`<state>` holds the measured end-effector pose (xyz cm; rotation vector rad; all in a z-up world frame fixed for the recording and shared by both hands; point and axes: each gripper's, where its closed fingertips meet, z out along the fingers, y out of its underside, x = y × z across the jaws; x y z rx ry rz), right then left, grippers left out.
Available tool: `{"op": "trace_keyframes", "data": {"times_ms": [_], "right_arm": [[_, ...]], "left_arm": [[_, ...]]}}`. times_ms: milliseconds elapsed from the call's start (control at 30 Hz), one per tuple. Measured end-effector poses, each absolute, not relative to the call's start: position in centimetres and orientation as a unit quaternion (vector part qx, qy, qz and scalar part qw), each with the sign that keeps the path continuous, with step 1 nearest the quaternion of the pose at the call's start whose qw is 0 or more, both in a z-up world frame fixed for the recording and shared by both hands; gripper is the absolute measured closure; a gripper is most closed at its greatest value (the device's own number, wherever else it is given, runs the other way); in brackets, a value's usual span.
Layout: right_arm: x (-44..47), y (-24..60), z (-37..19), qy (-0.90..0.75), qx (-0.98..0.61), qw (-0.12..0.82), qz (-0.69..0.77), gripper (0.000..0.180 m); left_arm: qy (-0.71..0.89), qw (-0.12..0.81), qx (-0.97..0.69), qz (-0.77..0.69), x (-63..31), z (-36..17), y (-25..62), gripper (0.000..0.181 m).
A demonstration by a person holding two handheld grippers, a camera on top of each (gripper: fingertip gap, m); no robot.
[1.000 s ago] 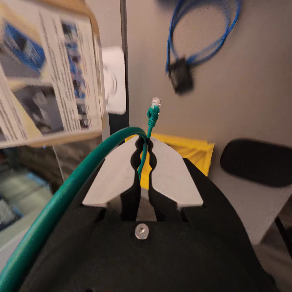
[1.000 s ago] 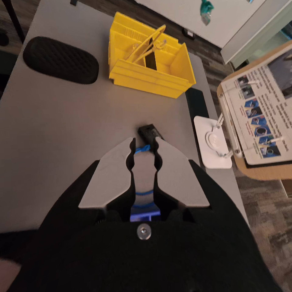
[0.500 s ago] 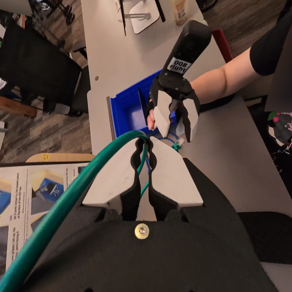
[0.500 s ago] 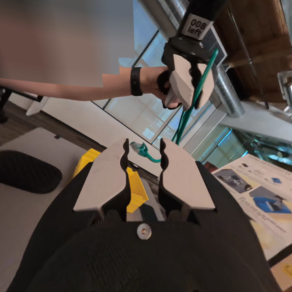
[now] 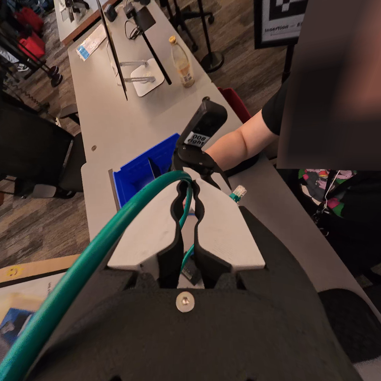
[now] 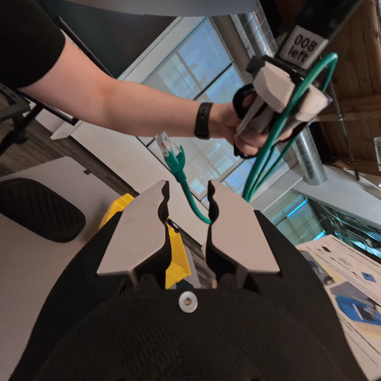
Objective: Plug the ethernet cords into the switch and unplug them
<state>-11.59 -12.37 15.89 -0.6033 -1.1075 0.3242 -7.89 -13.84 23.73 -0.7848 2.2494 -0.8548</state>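
Green ethernet cord pinched mid-length, plug dangling free!

Left gripper has its fingers narrowed hard on the cord; the clear plug hangs just beyond the right gripper, fingers wide and empty, above the table. Risk: that stiff loop could twist the plug away as the fingers close. Both grippers carry small printed labels.

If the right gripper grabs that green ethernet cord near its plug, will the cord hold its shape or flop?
Likely springy: the green ethernet cord arcs smoothly from the left gripper. Its plug stands up unsupported, so the short end probably stays fairly stiff. Probably light.
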Motion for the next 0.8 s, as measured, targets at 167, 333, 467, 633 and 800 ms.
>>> {"op": "trace_keyframes", "data": {"times_ms": [167,333,467,633,800], "right_arm": [[-12.0,-13.2,16.6,-0.522,-0.286,0.795,0.114,0.171],[-10.2,-14.0,18.4,-0.510,-0.354,0.777,0.101,0.172],[-8.6,-14.2,19.6,-0.488,-0.388,0.780,0.050,0.172],[-6.9,-13.4,20.3,-0.452,-0.429,0.782,0.003,0.172],[-7.3,-11.4,19.6,-0.437,-0.455,0.775,-0.043,0.172]], "left_arm": [[0.816,0.258,-0.333,-0.396,-8.9,22.7,-13.3,0.176],[0.730,0.154,-0.439,-0.501,-10.3,17.6,-11.7,0.164],[0.672,0.086,-0.477,-0.560,-12.1,12.3,-12.7,0.142],[0.613,0.061,-0.526,-0.586,-14.6,6.2,-13.3,0.133],[0.598,-0.030,-0.552,-0.580,-18.1,2.7,-15.3,0.139]]}}
